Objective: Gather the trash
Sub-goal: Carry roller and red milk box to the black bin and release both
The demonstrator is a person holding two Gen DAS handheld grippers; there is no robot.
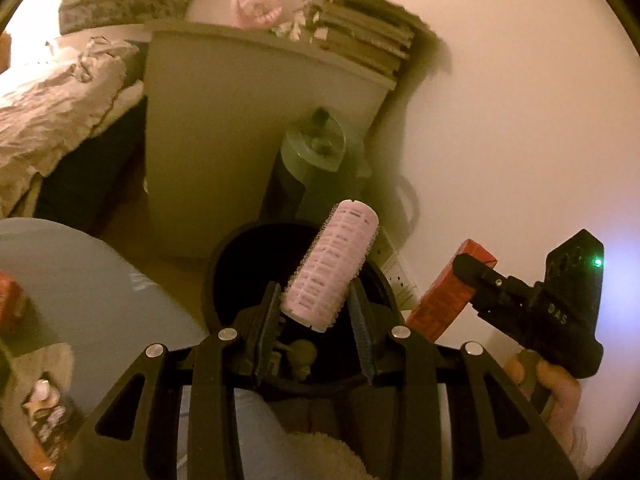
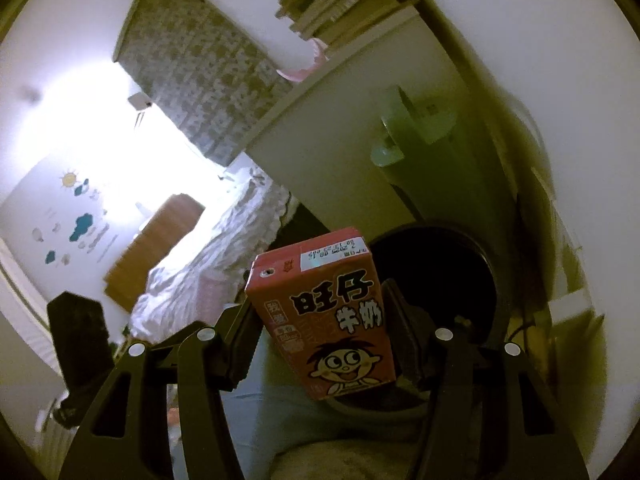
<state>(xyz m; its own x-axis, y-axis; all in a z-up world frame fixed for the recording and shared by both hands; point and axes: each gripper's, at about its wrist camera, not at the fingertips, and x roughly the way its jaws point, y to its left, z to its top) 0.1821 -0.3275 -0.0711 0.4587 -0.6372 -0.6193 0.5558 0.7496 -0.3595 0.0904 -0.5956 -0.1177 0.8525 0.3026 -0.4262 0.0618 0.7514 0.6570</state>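
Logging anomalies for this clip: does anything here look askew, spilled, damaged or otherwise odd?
Nothing spilled or broken. The left gripper holds a pink hair roller tilted over the black bin, and the right gripper holds a red milk carton, intact. The book stack on the white cabinet looks ragged-edged.

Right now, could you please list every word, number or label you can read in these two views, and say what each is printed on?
"旺仔" over "牛奶": front of the red carton in the right gripper.
Date stamp on the carton top: starts "2025", rest blurred.
Small white boxes on the carton front: too small to read.
"DAS", faint: body of the right gripper, seen from the left wrist.
Pink roller in the left gripper: dashes only, no text.
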